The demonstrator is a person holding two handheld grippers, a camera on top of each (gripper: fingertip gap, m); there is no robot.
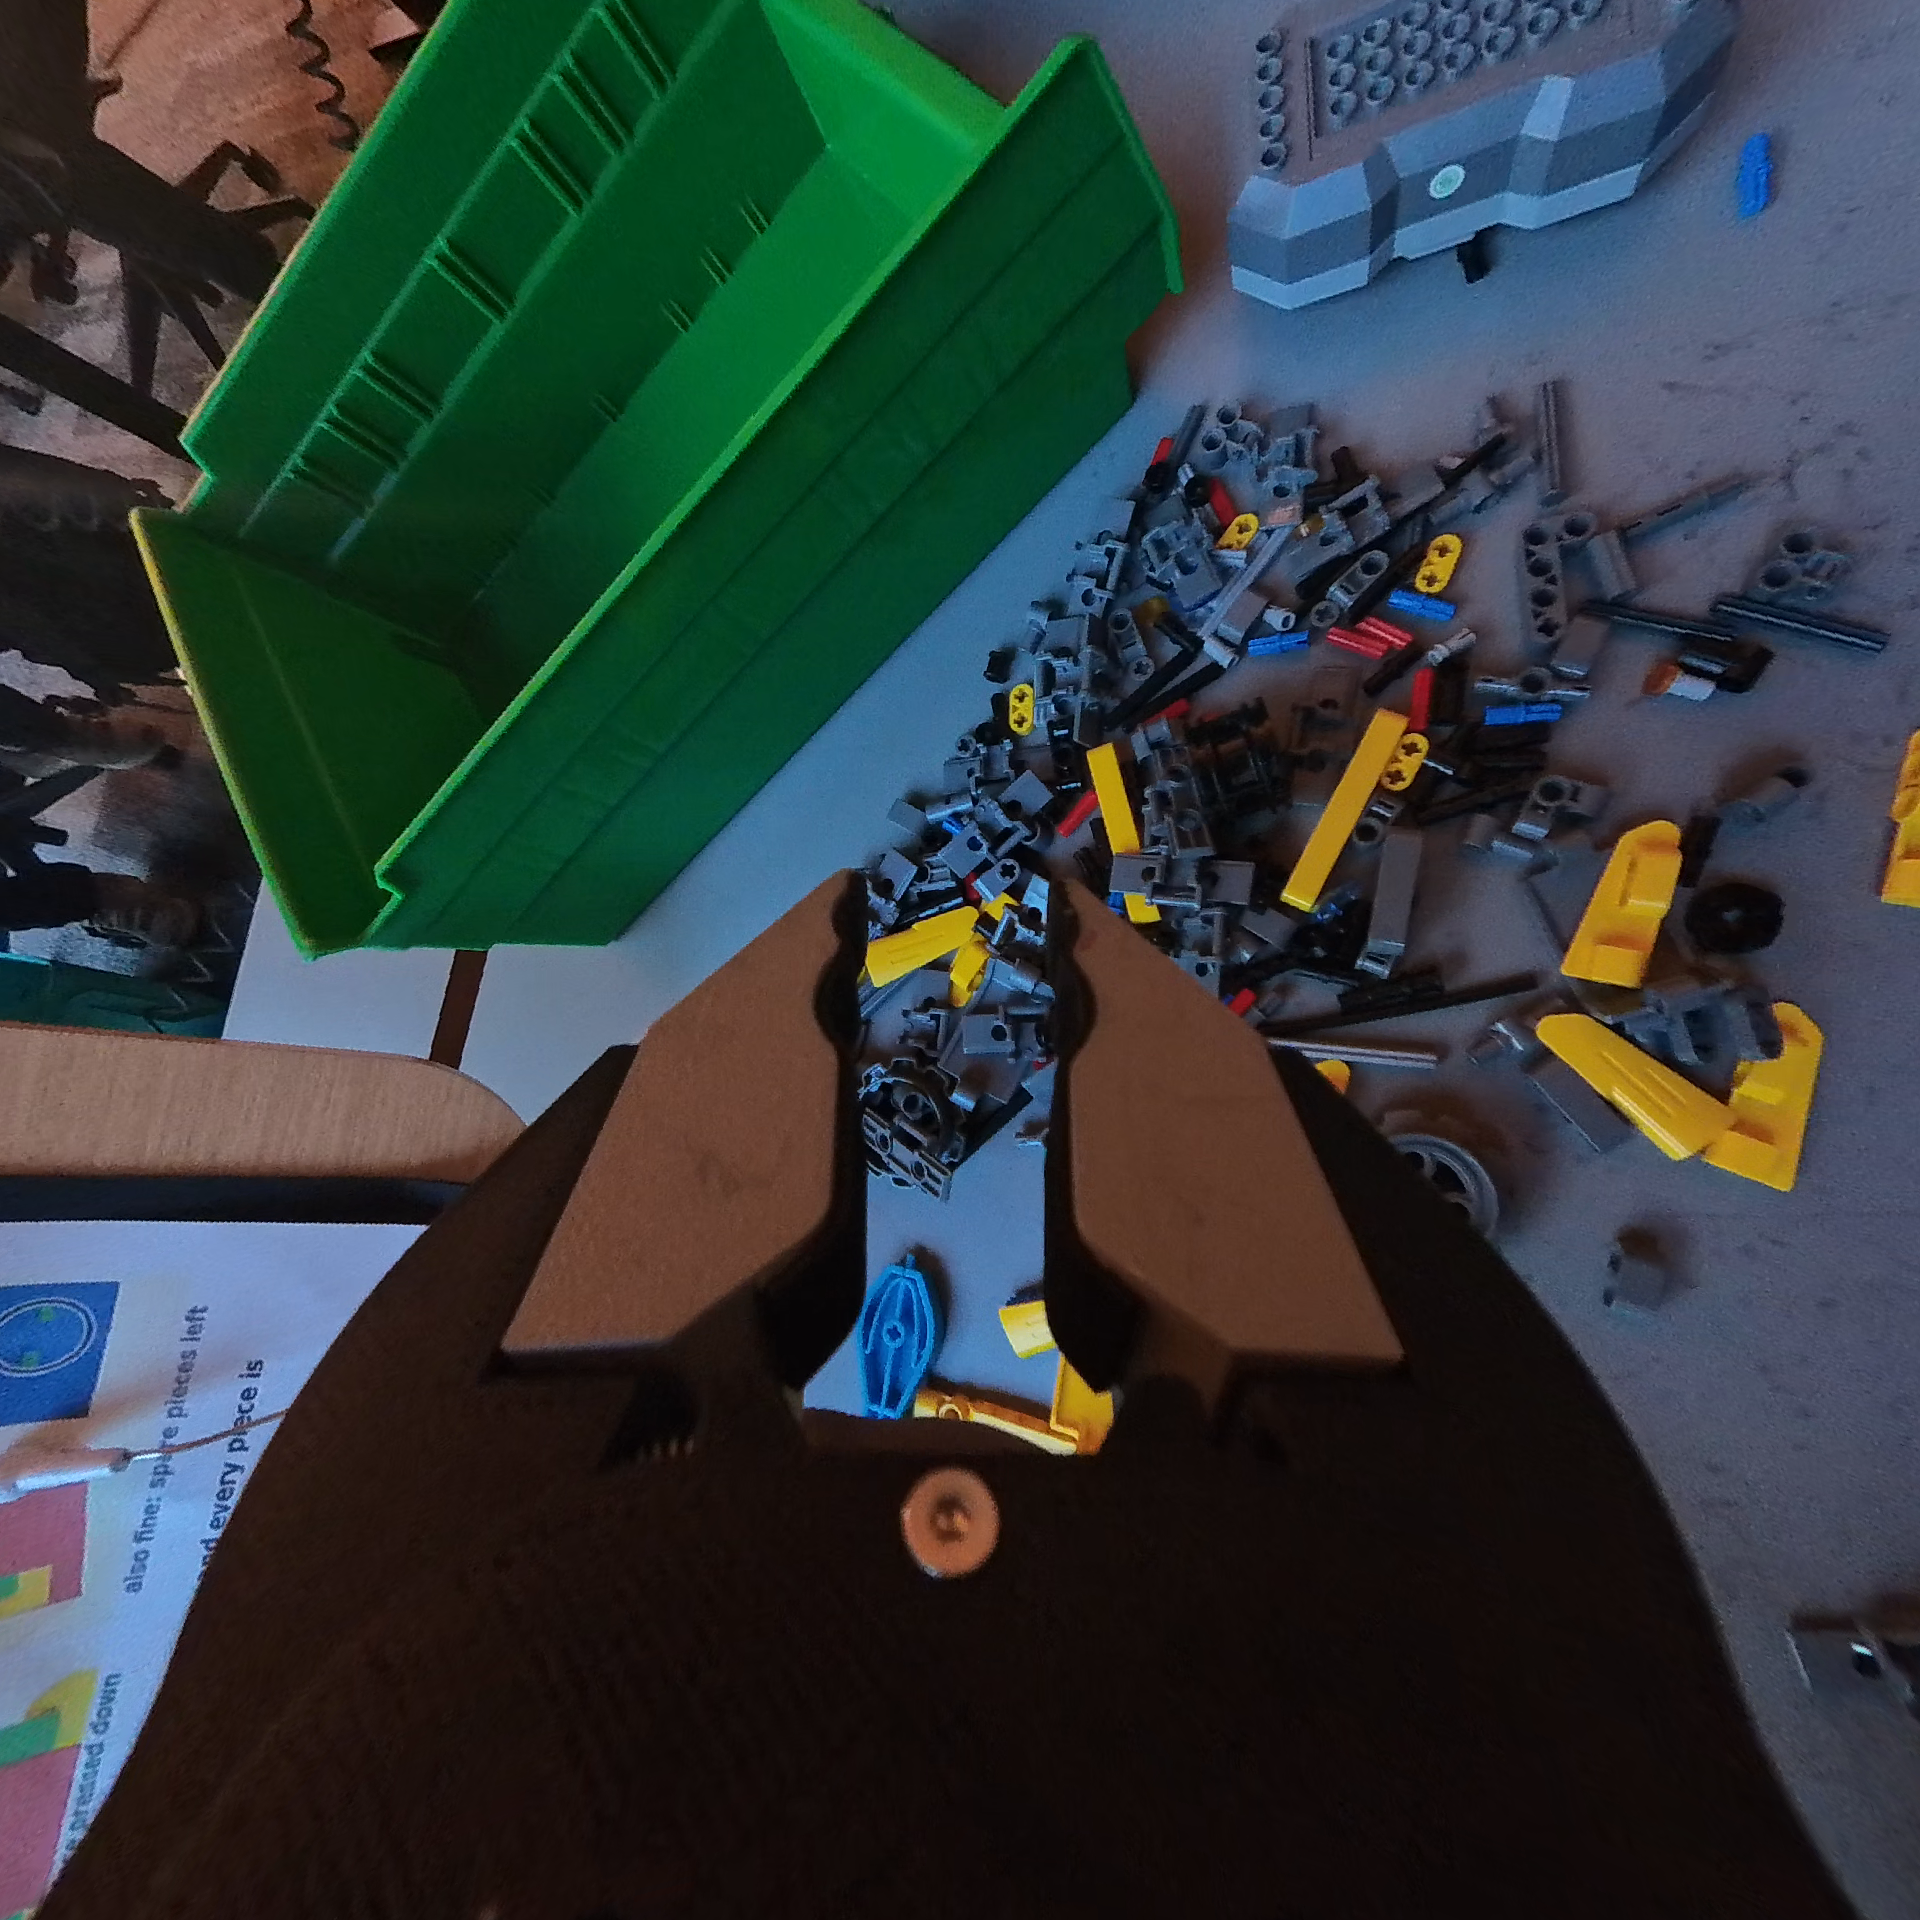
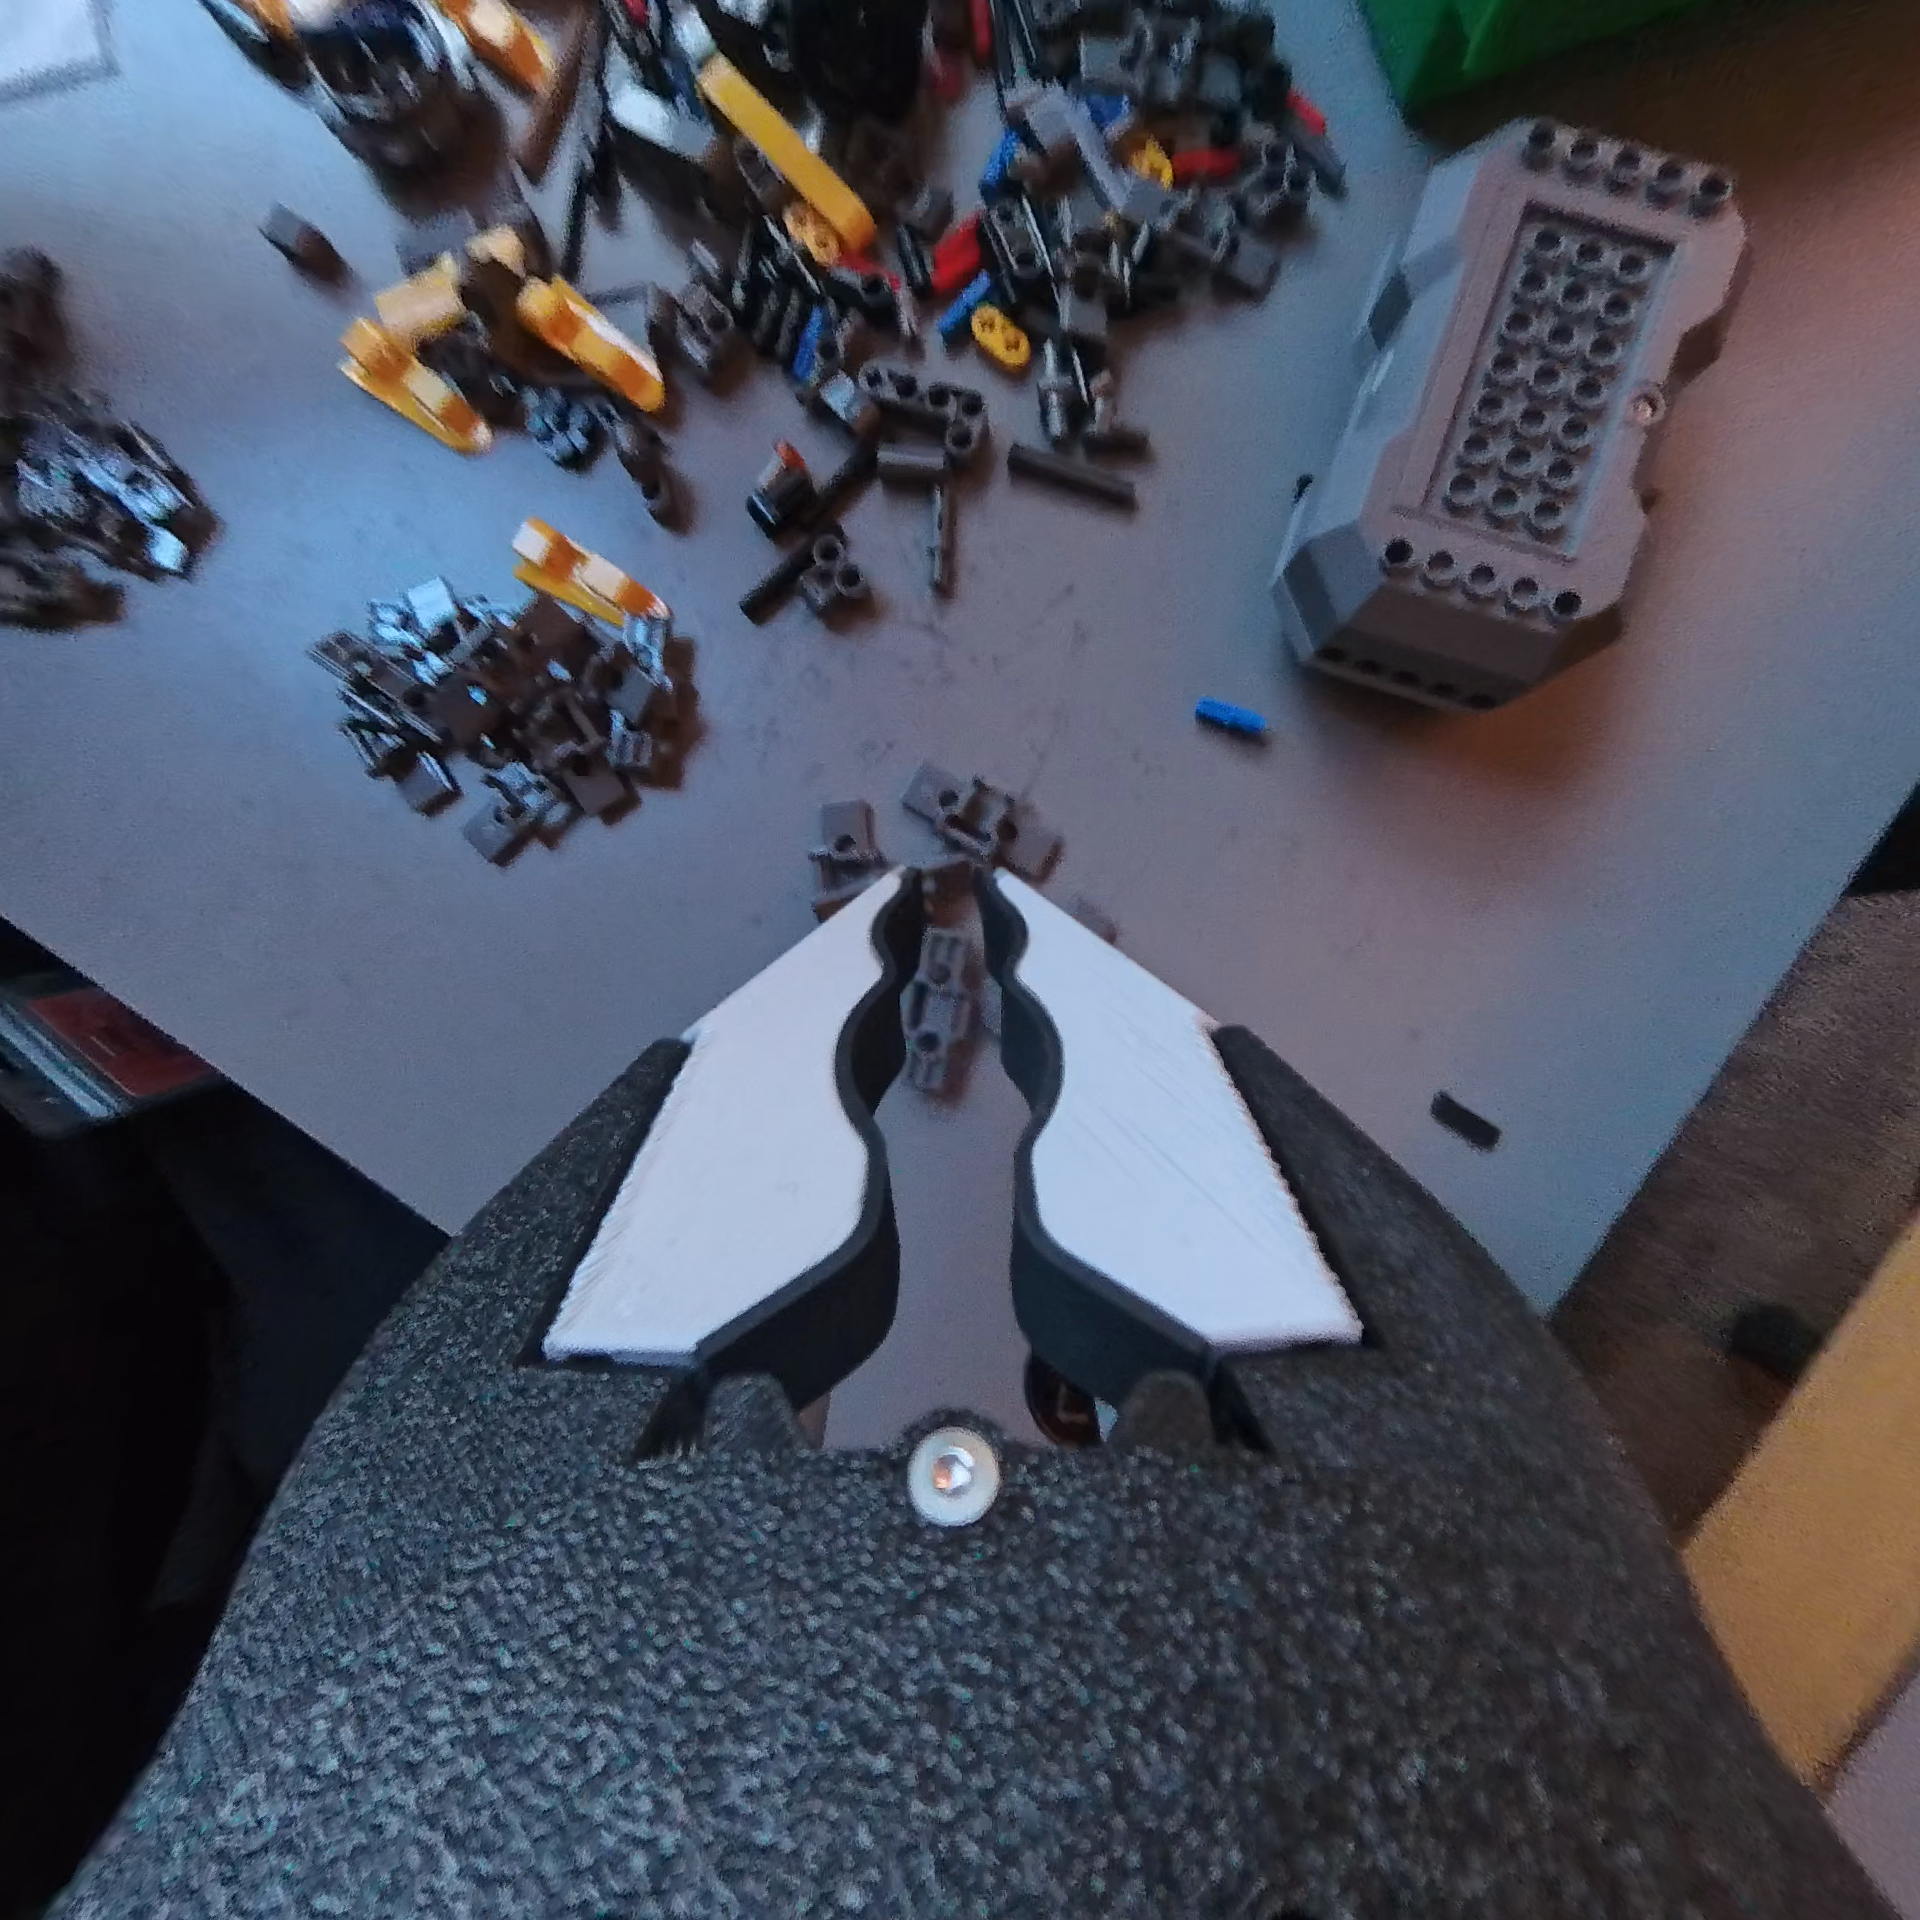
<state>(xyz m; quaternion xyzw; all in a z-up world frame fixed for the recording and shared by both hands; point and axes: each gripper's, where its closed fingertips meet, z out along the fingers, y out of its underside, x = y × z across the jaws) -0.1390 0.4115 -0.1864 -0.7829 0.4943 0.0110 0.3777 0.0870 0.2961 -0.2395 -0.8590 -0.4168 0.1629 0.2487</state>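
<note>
Between my right gripper's (image 2: 948,883) fingers, spread only a little, lies a small grey piece (image 2: 940,1013) on the tabletop (image 2: 1299,935), unpinched as far as I can tell, with a few like it (image 2: 971,816) just beyond the tips. My left gripper (image 1: 956,899) hangs spread and empty over the mixed heap (image 1: 1247,727). A sorted grey pile (image 2: 509,707) lies apart, the green bin (image 1: 623,468) bare, the heap mostly unsorted.

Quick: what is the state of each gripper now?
Left gripper: open, empty, over the mixed pile of small plastic bricks.
Right gripper: nearly closed around small grey plastic bricks; grip uncertain.
</note>
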